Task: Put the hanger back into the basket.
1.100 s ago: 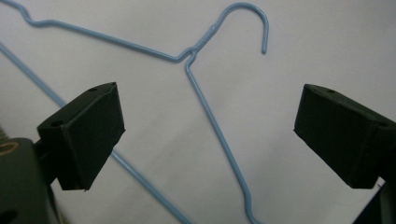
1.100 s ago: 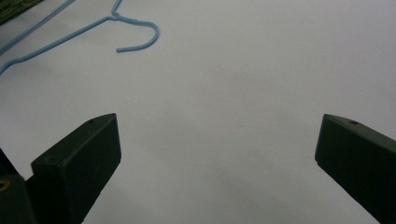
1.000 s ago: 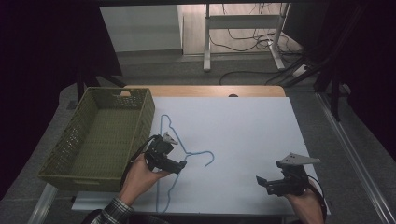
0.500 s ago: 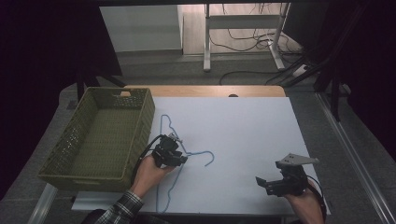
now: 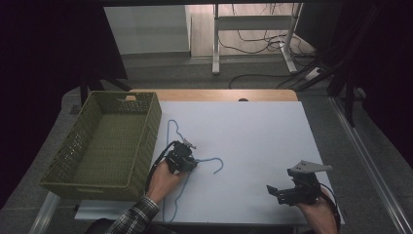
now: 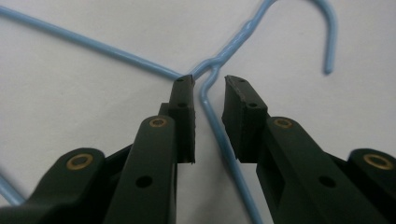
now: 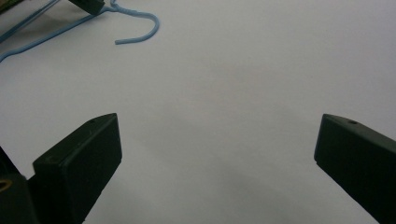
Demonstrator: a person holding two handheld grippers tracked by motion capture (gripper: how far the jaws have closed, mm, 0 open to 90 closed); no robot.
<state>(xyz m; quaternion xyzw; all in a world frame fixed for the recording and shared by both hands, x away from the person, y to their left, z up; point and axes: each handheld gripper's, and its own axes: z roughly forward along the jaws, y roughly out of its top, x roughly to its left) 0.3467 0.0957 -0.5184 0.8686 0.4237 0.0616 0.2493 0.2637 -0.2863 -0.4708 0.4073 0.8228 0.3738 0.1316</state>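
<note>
— Where's the blue wire hanger (image 5: 171,141), and which way does it point?

— Flat on the white table (image 5: 253,141), just right of the green woven basket (image 5: 104,141). In the high view its hook curls toward the table's right, and its long bottom wire runs roughly from the far side toward the person's edge.

— And the left gripper (image 6: 208,95)?

— Low over the hanger's neck. Its jaws stand slightly apart, one on each side of a wire just below the twisted part; I can't tell whether a pad touches it. The left hand (image 5: 163,178) reaches in from the bottom, a plaid sleeve at the wrist.

— Anything hidden?

— From above, the hand and gripper cover the neck and part of the shoulders.

— The right gripper (image 5: 285,192)?

— Near the table's front right, well apart from the hanger, jaws wide apart over bare table, pointing left. In its own view the hook shows at the upper left, the rest cut off by the frame.
</note>
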